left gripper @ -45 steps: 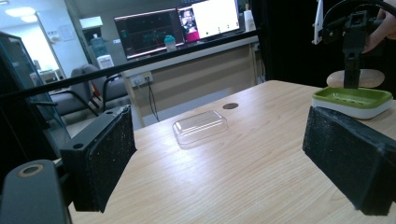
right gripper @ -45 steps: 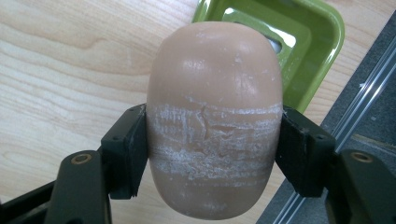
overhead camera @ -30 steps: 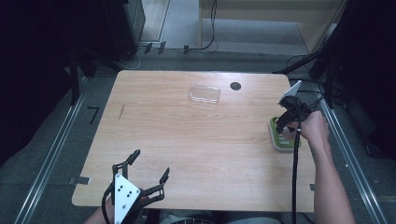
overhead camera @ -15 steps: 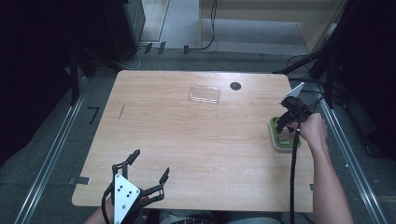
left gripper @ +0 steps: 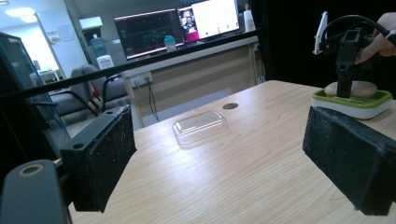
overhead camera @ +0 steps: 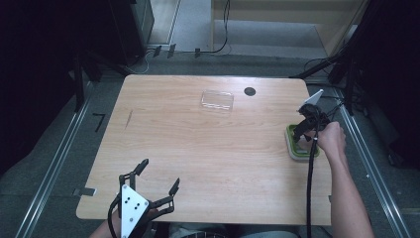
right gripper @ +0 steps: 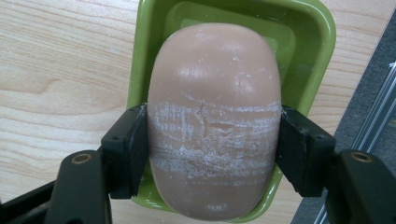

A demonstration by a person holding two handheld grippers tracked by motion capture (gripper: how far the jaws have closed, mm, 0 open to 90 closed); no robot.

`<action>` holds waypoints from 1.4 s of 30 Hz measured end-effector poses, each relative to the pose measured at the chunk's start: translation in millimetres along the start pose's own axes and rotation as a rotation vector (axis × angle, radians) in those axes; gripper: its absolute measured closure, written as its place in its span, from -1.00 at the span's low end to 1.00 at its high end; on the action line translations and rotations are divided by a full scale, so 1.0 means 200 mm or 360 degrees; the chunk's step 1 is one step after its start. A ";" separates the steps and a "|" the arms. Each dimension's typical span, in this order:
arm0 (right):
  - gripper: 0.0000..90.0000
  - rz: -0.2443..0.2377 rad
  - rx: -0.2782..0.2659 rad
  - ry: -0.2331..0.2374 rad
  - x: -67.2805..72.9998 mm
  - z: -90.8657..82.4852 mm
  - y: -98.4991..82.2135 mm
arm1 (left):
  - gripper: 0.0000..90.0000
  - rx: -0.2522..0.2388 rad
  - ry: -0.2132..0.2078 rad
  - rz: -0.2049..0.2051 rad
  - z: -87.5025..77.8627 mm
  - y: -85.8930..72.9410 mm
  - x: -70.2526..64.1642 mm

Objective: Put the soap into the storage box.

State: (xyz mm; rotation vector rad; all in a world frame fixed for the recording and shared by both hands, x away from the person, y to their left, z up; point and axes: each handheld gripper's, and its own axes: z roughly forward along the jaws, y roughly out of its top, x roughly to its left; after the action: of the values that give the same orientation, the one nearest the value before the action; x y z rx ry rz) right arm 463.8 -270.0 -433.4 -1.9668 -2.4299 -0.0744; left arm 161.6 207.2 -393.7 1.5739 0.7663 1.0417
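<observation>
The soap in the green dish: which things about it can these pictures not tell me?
- Underside of the soap, right gripper view: hidden by its own body, so lifted or resting is unclear.
- Soap in the high view: covered by the right tongs and hand.
- Green dish floor: mostly under the soap.
- Soap's near end, left gripper view: behind the dish rim.

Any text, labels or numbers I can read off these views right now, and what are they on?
None is legible.
Monitors behind the table in the left gripper view: lit windows, content too small and blurred to read.
Soap bar, green dish and clear lid: no print or brand visible.
</observation>
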 end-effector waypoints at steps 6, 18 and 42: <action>-0.25 0.0004 -0.0004 -0.0003 0.00 0.02 0.01 | -0.78 0.0002 0.0000 0.0001 0.00 0.00 0.00; -0.25 0.0017 0.0012 -0.0005 0.00 0.04 0.01 | -0.78 0.0002 0.0000 0.0002 0.00 0.00 0.00; -0.25 0.0067 0.0028 -0.0015 -0.01 0.08 0.02 | -0.78 0.0002 0.0001 0.0003 0.00 0.00 0.00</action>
State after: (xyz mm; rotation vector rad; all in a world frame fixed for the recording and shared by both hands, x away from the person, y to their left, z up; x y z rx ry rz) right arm 467.6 -269.6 -448.4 -2.0147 -2.3845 -0.0430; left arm 161.3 207.8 -393.5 1.5762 0.7660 1.0431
